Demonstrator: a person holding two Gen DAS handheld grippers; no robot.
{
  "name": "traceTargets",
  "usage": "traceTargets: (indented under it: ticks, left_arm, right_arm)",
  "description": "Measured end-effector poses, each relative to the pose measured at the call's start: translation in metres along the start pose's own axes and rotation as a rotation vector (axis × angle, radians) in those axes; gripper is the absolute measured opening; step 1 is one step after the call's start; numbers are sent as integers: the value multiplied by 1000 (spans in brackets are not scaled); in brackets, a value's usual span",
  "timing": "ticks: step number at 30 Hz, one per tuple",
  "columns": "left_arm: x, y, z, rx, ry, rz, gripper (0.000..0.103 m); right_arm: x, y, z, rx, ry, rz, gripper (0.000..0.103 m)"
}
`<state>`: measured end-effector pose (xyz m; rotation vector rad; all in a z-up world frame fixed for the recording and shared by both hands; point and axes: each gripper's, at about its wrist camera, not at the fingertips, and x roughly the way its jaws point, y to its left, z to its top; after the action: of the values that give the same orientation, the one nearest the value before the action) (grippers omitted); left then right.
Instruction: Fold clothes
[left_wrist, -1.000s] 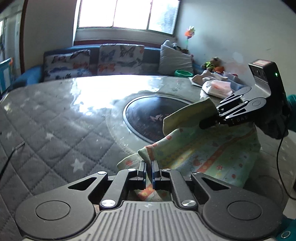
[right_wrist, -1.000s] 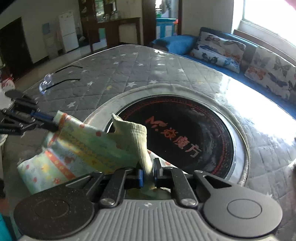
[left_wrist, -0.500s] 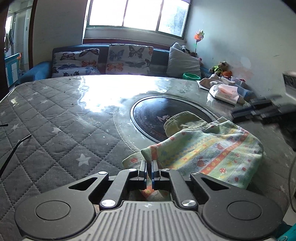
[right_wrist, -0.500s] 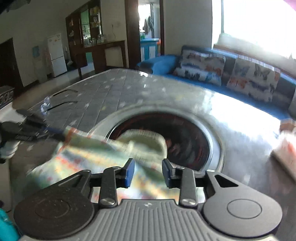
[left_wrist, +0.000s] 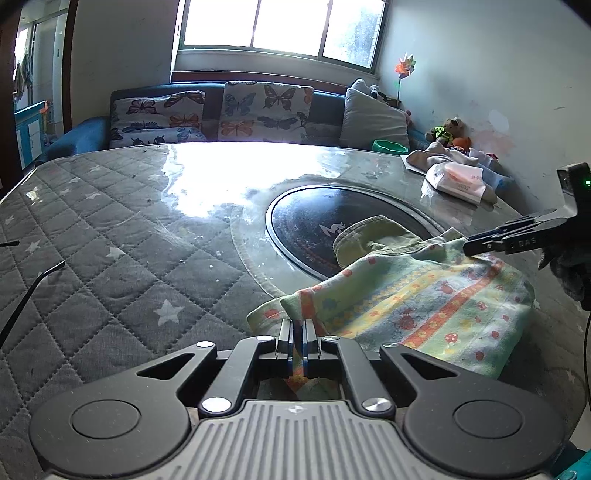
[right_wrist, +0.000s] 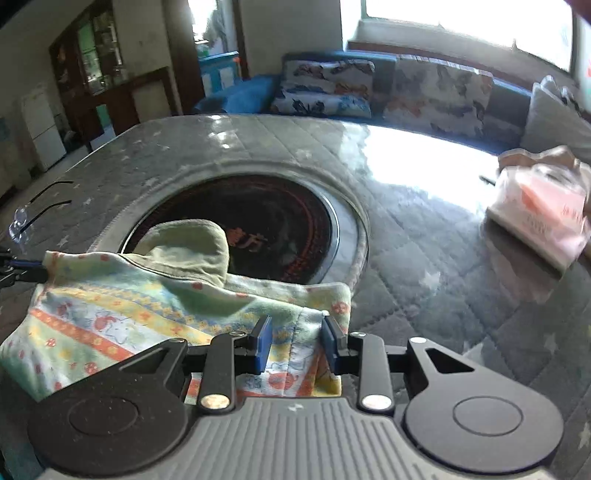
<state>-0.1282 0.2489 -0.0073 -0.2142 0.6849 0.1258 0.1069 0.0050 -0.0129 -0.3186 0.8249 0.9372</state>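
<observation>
While the left gripper (left_wrist: 298, 332) keeps its jaws pinched tight on the near corner of the patterned garment (left_wrist: 417, 306), the right gripper (right_wrist: 295, 341) has its jaws partly apart, straddling the cloth's right edge without pressing it. The soft, striped cotton lies rumpled on the quilted grey counter (left_wrist: 122, 258), overlapping the glossy black round plate (right_wrist: 280, 221).

Left handheld gripper (left_wrist: 298, 338), matte black plastic: two round discs flank a ribbed grey centre plate bearing a small cross mark; angled link arms carry silver screw heads; blue-edged pads line the jaws. Right handheld gripper (right_wrist: 295, 341) matches, with bright blue pads; seen from the left, a green light glows on its body, a thin black cable trailing.
</observation>
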Motion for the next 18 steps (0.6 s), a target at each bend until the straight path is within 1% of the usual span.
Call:
traceTargets:
  ticks: [2,3,4,9,11,15,18]
  left_arm:
    - [1,0,-1,-7,2,1,5]
    - [1,1,-1,-11,2,3,5]
    - [1,1,-1,-15,0,4,5]
    - [-1,3,-4,-41,-12,20,5]
    - [-1,4,-6,-52,-12,28,5]
    - [-1,5,-8,-63,-11,44,5]
    - [-2,4,-6,-58,-6,50,5]
  right_arm:
    - [2,2,0,-3,1,5,18]
    - [2,4,0,-14,-4,-3,8]
    - [0,6,2,-29,-11,-11,5]
    - [-15,18,16,-99,-116,-20,4]
    - [-10,18,17,-101,-139,-32,4]
    - [21,10,8,-73,-119,-48,5]
    - [30,9,4,-68,-114,-67,13]
